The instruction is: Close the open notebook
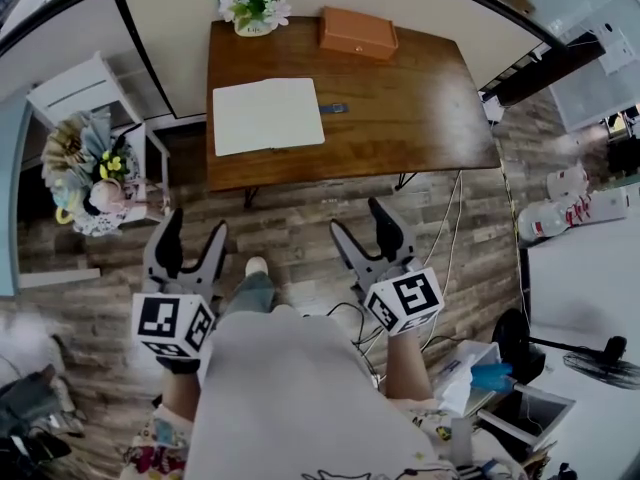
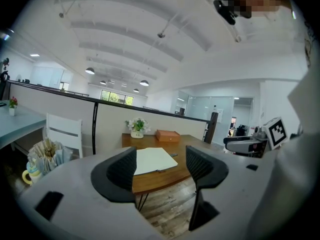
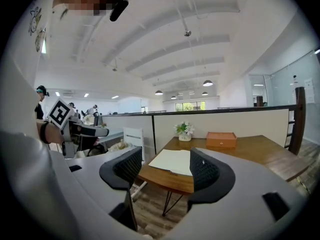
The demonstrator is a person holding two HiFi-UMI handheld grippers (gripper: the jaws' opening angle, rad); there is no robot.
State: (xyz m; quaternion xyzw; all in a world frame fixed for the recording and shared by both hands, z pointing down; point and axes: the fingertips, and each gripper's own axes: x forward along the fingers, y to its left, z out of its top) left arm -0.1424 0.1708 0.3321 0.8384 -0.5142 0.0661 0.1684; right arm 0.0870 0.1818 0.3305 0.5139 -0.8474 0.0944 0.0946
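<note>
A wooden table [image 1: 420,118] is pictured against a cream partition [image 1: 180,18] on a plank floor [image 1: 300,223]. An orange box [image 1: 358,32] is set at the table's far edge, with a pot of white flowers [image 1: 254,10] placed near it to the left, and a small dark object [image 1: 334,108] is laid towards the middle. A white chair [image 1: 85,88] is stood left of the table, with a colourful bundle [image 1: 88,173] kept close by. Cables [image 1: 445,223] are trailed over the floor at the right, and a black fan [image 1: 600,356] is seen beyond them.

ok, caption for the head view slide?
Open and empty, left tool and right tool stand short of the wooden table holding the open notebook.
</note>
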